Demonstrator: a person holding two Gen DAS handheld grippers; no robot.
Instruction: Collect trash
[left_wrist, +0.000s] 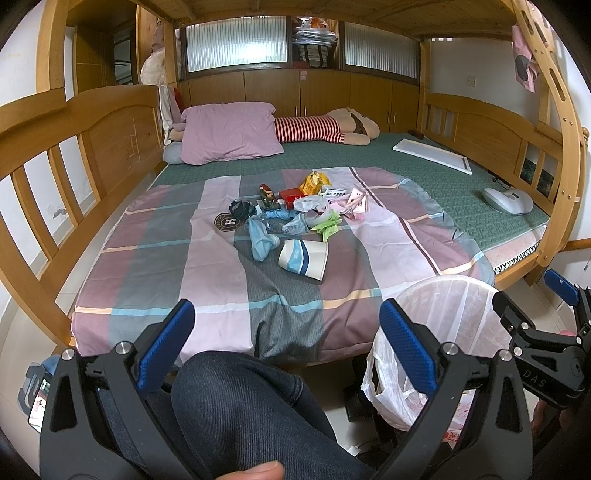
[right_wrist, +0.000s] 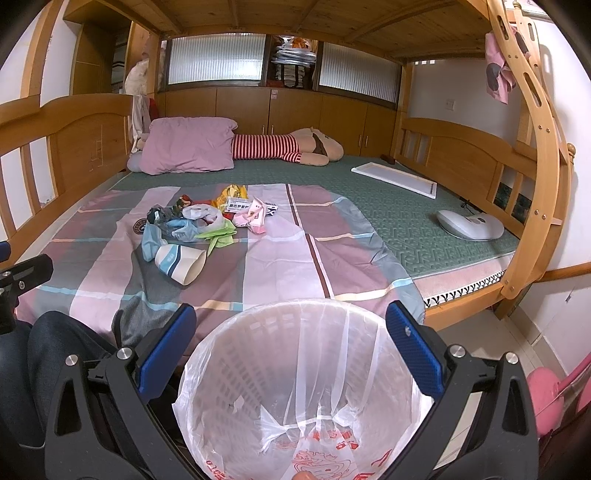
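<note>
A wooden bunk bed (left_wrist: 110, 122) filled both views, its green mattress (right_wrist: 406, 221) partly covered by a striped pink, grey and white sheet (right_wrist: 280, 266). At the far end lay a purple pillow (left_wrist: 231, 133) with a plush toy in a red-and-white striped top (left_wrist: 325, 127) just beside it, and a flat white board (right_wrist: 395, 177) rested on the mattress near the right rail. A pale grey device (right_wrist: 471, 223) sat on the mattress by the right edge. Off the near corner of the bed stood a white trash basket (right_wrist: 295, 317) lined with a thin plastic bag (right_wrist: 314, 443), directly below the right tool (right_wrist: 291, 347), whose blue-padded fingers stood wide apart and held nothing. The left tool (left_wrist: 288, 339) was likewise spread open and empty, hovering over the person's dark-trousered knee (left_wrist: 240, 406) at the bed's near edge. The trash lay heaped in the middle of the sheet, well apart from both tools: a tipped paper cup (left_wrist: 303, 258) nearest, a crumpled blue wrapper (left_wrist: 262, 238) touching it, a green paper scrap (left_wrist: 327, 225), a white plastic bag (left_wrist: 310, 205), a yellow packet (left_wrist: 314, 182), a red box (left_wrist: 290, 194), pink wrappers (left_wrist: 354, 205) and a round dark badge (left_wrist: 229, 221) at the left of the pile.
</note>
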